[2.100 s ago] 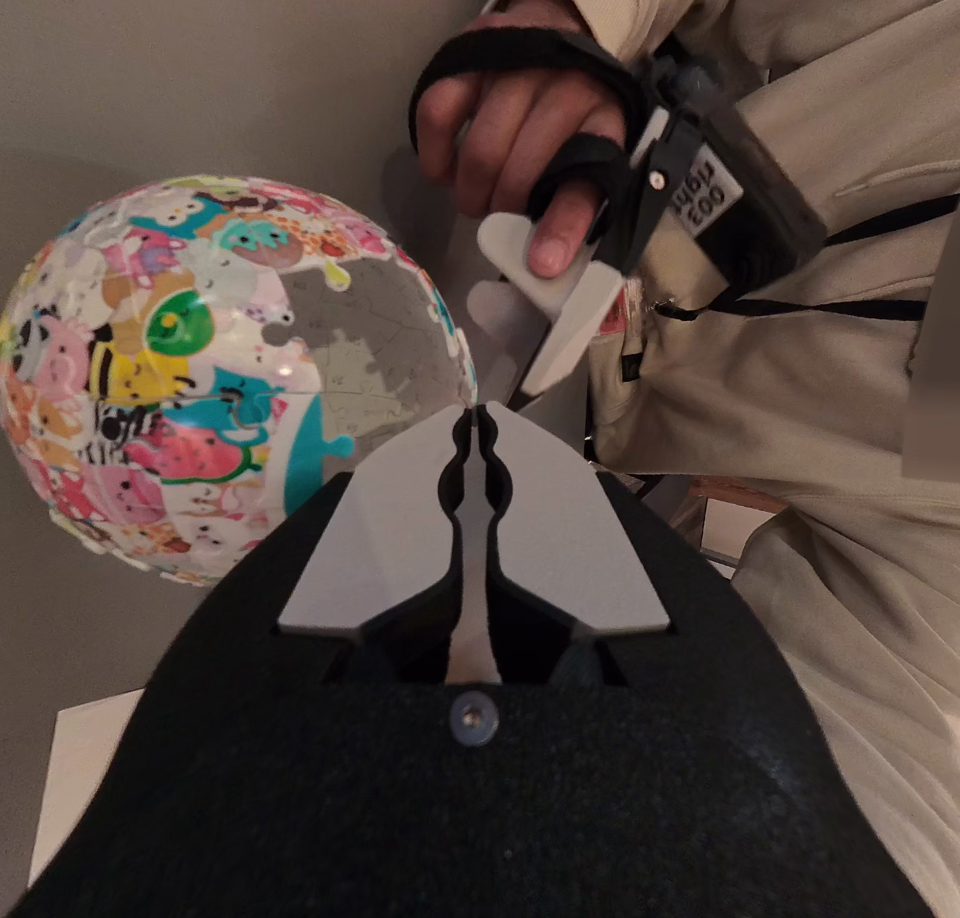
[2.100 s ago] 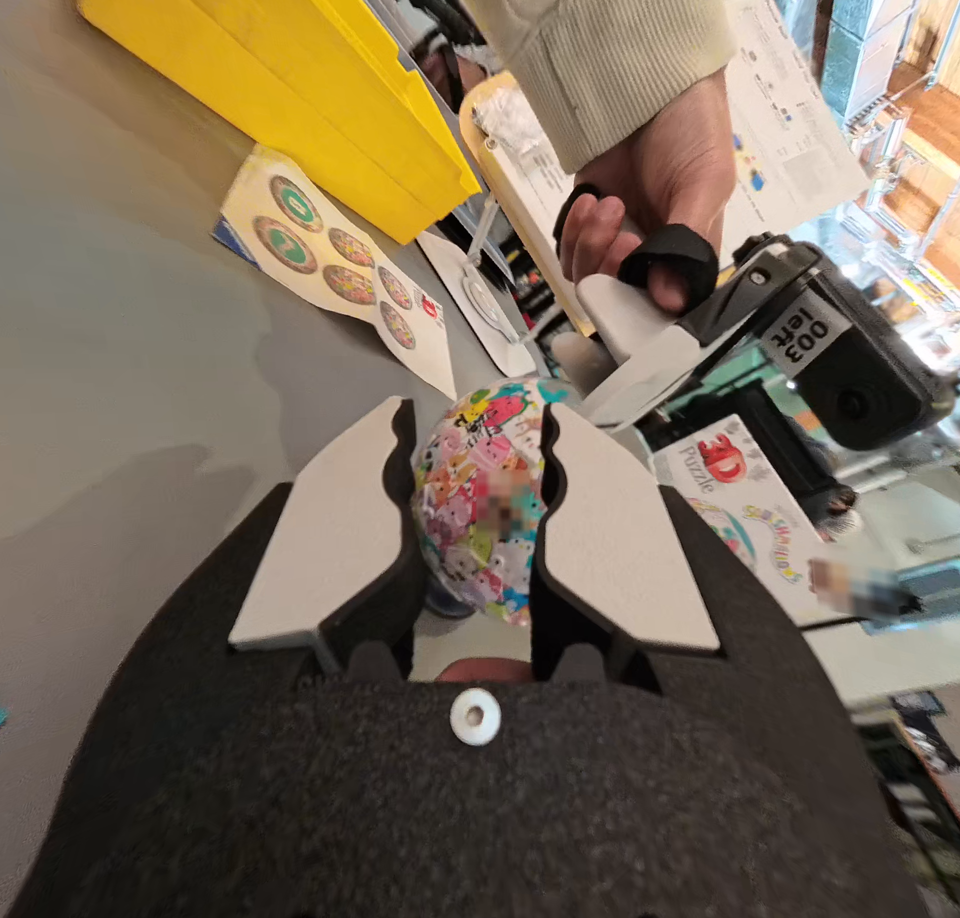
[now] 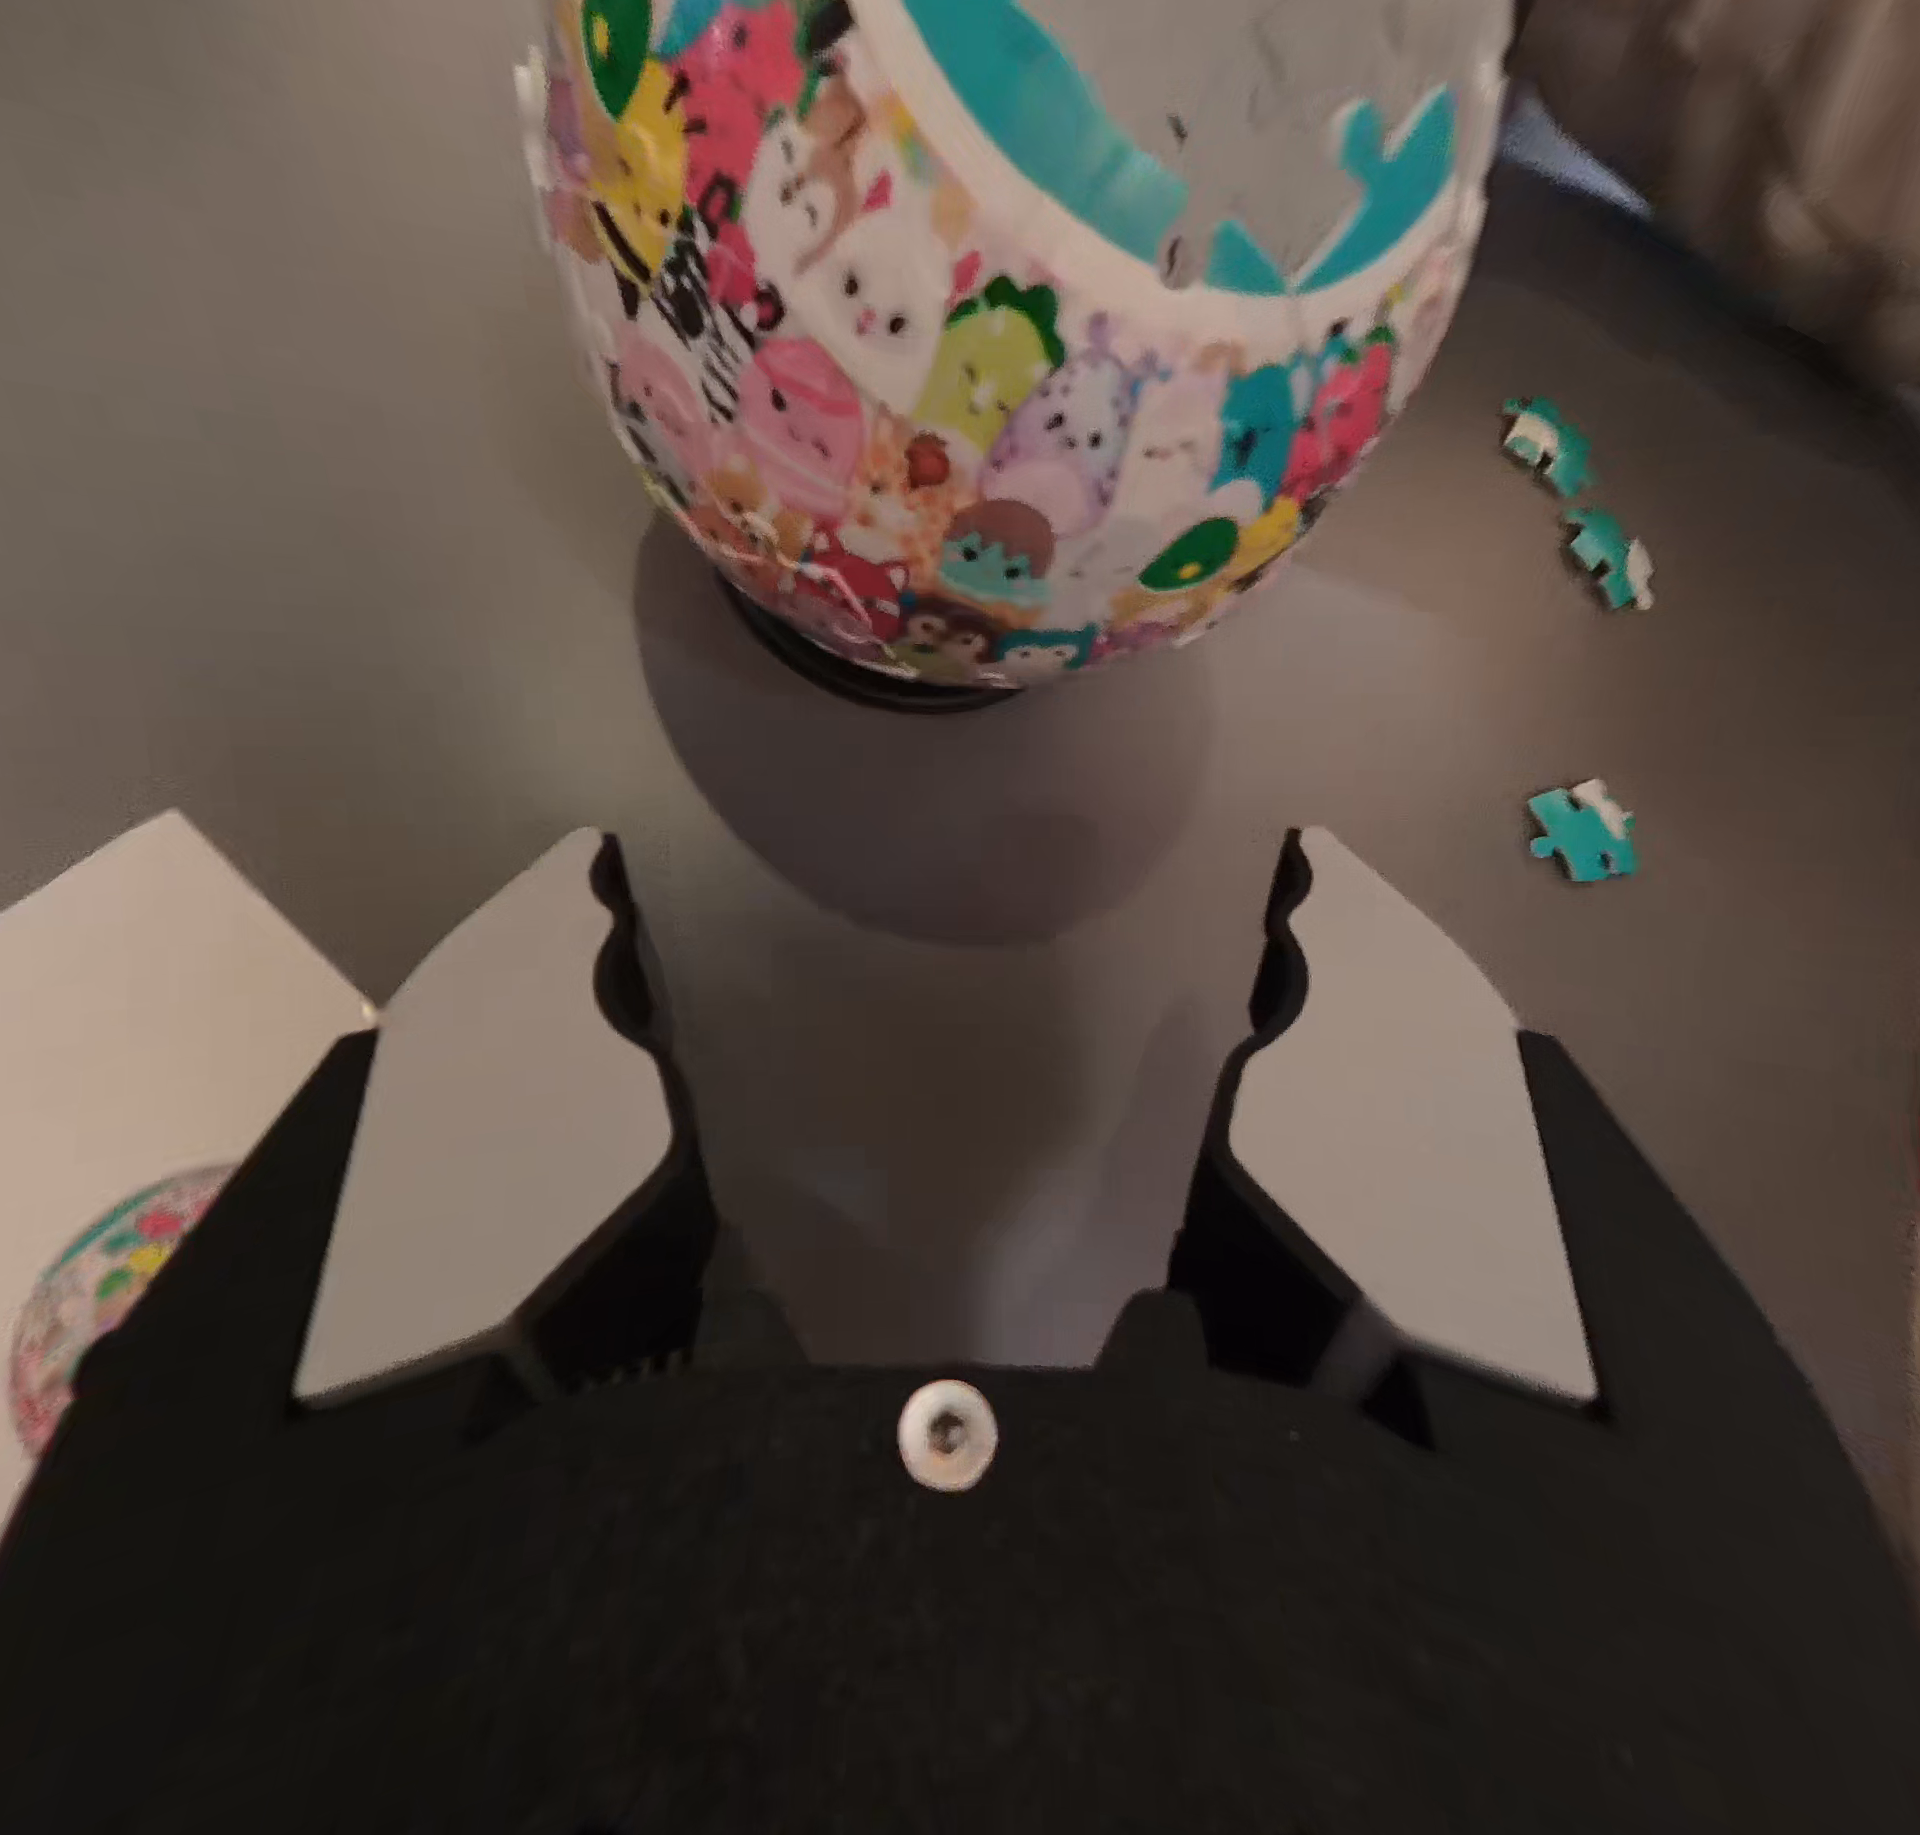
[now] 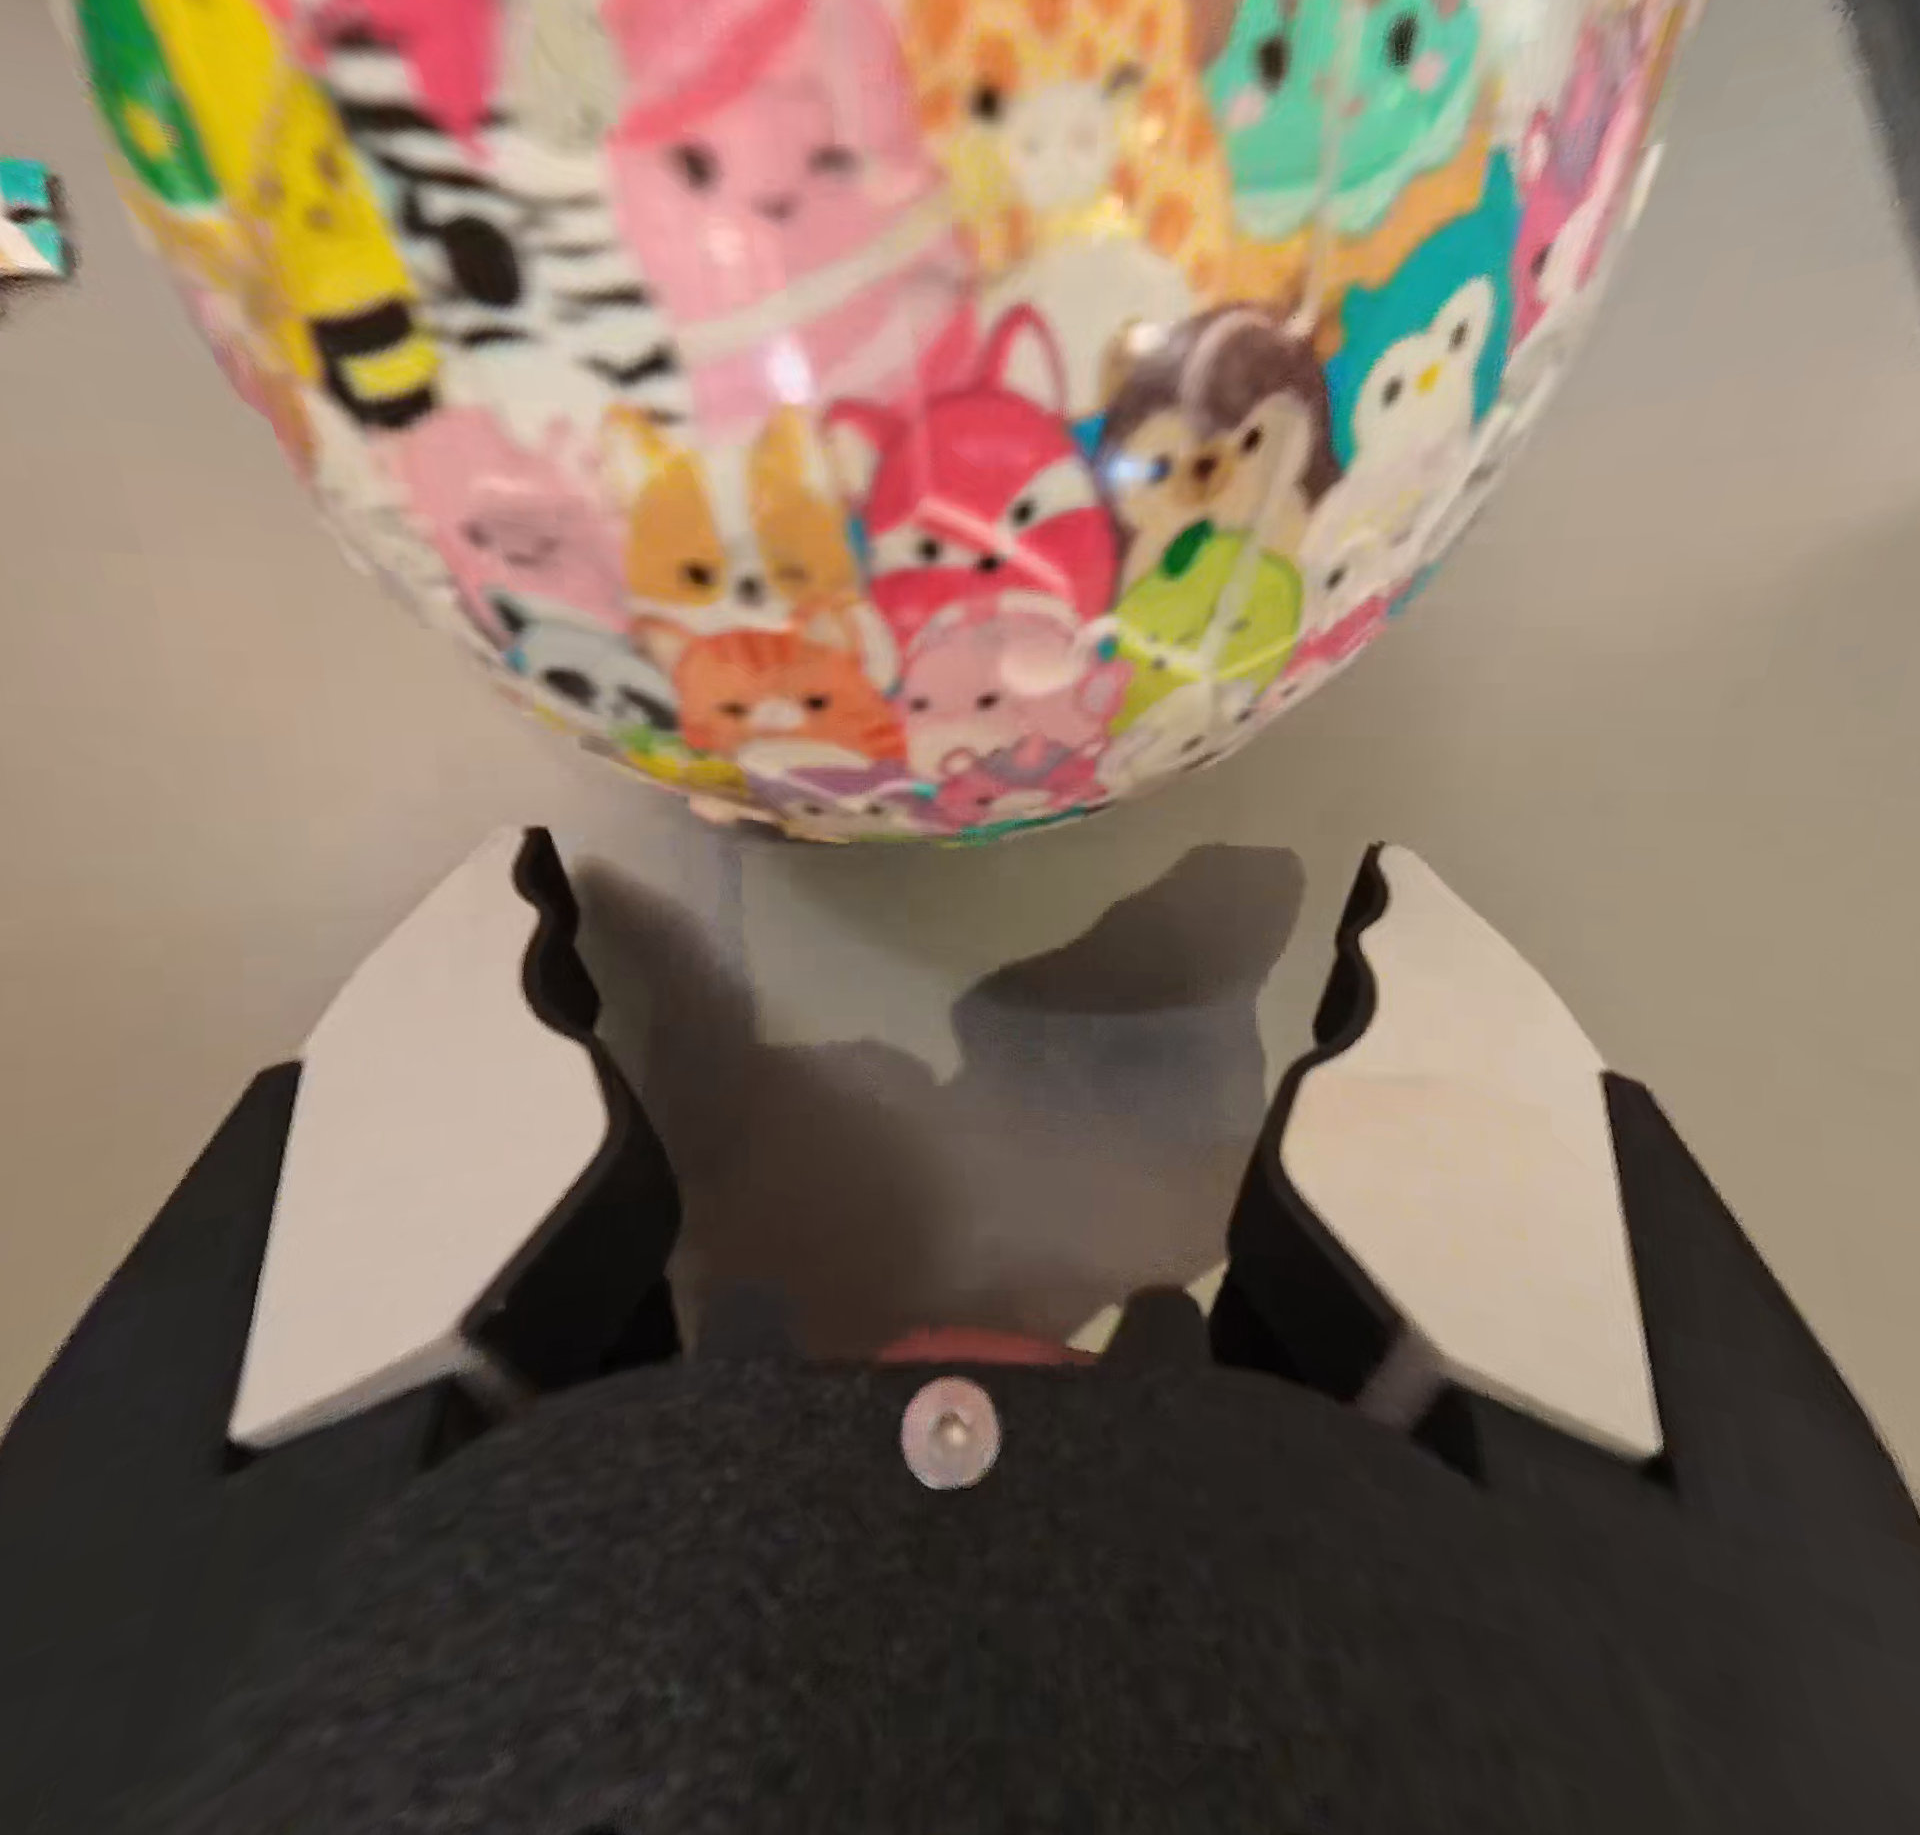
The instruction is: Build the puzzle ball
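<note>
The puzzle ball (image 3: 935, 331) is covered in bright cartoon animals and stands on a black ring stand (image 3: 883, 679) on the grey table. Its upper part has a gap with a teal edge that shows the grey inside. My left gripper (image 3: 945, 850) is open and empty, a short way in front of the ball. Three loose teal puzzle pieces (image 3: 1579, 835) lie on the table to the ball's right. In the right wrist view the ball (image 4: 883, 331) fills the top, very close. My right gripper (image 4: 951, 850) is open and empty just before it.
A white sheet (image 3: 135, 1037) with a picture of the ball lies at the left front in the left wrist view. A beige sleeve or garment (image 3: 1766, 123) shows at the top right. One teal piece (image 4: 31, 216) shows at the left edge of the right wrist view.
Both grippers have opened; the left was shut and the right was closer together around the ball. Both views now look down at the ball on its stand from closer in.
</note>
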`<act>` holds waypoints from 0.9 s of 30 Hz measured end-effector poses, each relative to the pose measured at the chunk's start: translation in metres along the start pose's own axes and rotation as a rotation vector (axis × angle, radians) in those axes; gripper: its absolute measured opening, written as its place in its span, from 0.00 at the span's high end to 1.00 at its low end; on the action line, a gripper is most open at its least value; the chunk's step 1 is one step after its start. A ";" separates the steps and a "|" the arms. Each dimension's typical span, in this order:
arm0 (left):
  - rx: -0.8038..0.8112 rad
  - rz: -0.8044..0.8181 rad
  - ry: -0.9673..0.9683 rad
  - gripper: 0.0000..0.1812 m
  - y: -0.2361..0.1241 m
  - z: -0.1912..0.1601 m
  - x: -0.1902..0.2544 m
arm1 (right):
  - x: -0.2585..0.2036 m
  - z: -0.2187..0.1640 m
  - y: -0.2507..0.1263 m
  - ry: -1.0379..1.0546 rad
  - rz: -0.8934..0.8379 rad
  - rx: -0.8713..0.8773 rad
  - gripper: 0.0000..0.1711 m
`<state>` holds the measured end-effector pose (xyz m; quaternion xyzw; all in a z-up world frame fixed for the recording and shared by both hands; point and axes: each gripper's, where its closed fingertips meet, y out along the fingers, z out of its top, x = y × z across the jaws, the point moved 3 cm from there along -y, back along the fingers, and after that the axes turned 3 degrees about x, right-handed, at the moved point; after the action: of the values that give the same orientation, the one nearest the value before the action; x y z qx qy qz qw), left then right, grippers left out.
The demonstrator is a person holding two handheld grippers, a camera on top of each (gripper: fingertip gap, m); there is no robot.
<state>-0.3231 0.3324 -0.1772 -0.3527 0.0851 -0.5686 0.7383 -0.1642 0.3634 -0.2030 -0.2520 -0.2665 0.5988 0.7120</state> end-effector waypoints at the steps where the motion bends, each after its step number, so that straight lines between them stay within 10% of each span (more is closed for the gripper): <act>1: -0.038 -0.010 0.015 0.37 0.006 -0.001 -0.002 | 0.000 0.000 0.001 0.001 0.031 -0.014 0.22; 27: -0.112 -0.194 0.108 0.45 0.031 -0.035 0.113 | -0.123 0.006 -0.007 0.067 0.237 0.003 0.28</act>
<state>-0.2790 0.2189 -0.1916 -0.3687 0.1218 -0.6500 0.6532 -0.1802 0.2408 -0.2032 -0.3004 -0.2101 0.6707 0.6449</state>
